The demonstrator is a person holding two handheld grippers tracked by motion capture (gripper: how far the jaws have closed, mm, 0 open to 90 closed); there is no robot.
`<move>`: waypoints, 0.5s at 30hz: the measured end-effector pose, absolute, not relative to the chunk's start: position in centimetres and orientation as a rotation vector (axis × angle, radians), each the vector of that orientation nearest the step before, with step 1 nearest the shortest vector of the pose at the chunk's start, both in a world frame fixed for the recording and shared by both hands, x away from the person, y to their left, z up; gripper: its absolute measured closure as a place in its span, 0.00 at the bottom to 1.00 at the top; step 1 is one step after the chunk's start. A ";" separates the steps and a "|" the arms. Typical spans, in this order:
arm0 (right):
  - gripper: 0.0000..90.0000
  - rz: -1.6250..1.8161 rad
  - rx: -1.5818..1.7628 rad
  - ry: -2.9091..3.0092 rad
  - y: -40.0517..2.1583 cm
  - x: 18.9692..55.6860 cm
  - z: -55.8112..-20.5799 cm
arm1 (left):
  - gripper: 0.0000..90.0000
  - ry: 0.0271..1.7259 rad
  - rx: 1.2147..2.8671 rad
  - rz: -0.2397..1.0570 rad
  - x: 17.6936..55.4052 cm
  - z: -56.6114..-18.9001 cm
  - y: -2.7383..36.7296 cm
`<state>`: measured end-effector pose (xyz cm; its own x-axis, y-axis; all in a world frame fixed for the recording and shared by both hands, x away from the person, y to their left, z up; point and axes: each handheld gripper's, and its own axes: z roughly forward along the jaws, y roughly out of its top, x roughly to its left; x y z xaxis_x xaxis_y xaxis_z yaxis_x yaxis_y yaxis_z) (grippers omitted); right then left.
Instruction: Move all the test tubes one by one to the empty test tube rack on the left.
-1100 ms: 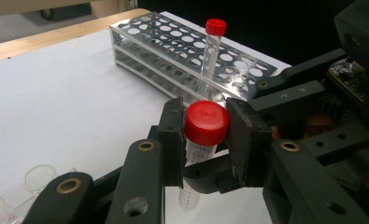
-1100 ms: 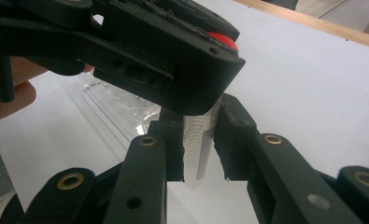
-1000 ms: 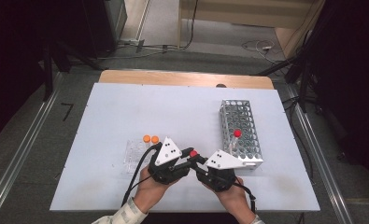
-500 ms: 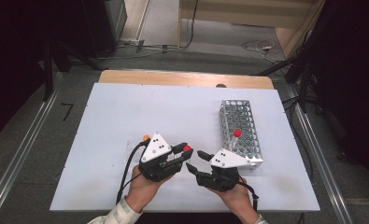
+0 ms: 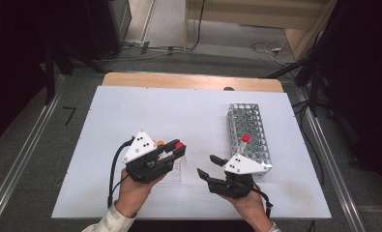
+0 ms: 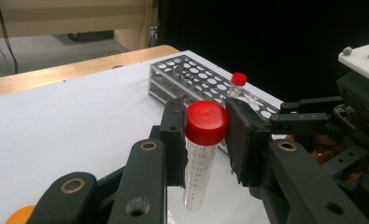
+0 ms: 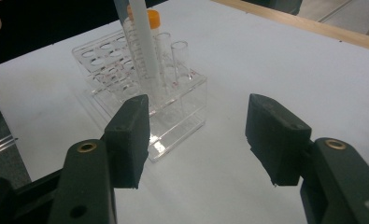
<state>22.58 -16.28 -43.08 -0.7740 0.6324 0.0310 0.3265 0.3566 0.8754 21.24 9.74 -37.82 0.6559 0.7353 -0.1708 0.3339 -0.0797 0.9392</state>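
- We hold the red-capped tube (image 6: 202, 154) in the left gripper (image 5: 175, 151), whose jaws pinch it just under the cap; most of the tube hangs below the jaws, clear of the surface (image 5: 179, 111). Since the grip sits so high, the tube could swing or tilt if we move sharply.
- The right gripper (image 7: 198, 140) stands spread with nothing between its jaws, which have just been opening. The clear rack (image 7: 140, 93) sits just ahead of it to its left, and a careless move forward could knock that rack or the orange-capped tube (image 7: 149, 28) standing in it.
- The metal rack (image 6: 196, 81) lies beyond the left gripper, well apart, with a small red-capped vial (image 6: 238, 84) upright in it. If we carry the tube there, its lower end could catch the rack's rim or miss a hole.
- The two grippers are near each other, so a crossing move risks a bump that loosens the pinch.
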 end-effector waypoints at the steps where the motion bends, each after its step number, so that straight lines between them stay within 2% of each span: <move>1: 0.43 1.382 0.847 2.312 -16.3 22.6 -43.1 | 0.78 0.881 1.675 0.418 21.2 -37.8 9.9; 15: 0.43 1.388 0.861 2.299 -16.7 22.6 -43.0 | 0.78 0.931 1.638 0.448 21.1 -37.4 12.2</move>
<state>22.58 -16.75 -42.98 -0.7670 0.6407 0.0349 0.3293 0.3463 0.8784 21.12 12.22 -37.42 0.6136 0.7681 -0.1832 0.3357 -0.0437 0.9410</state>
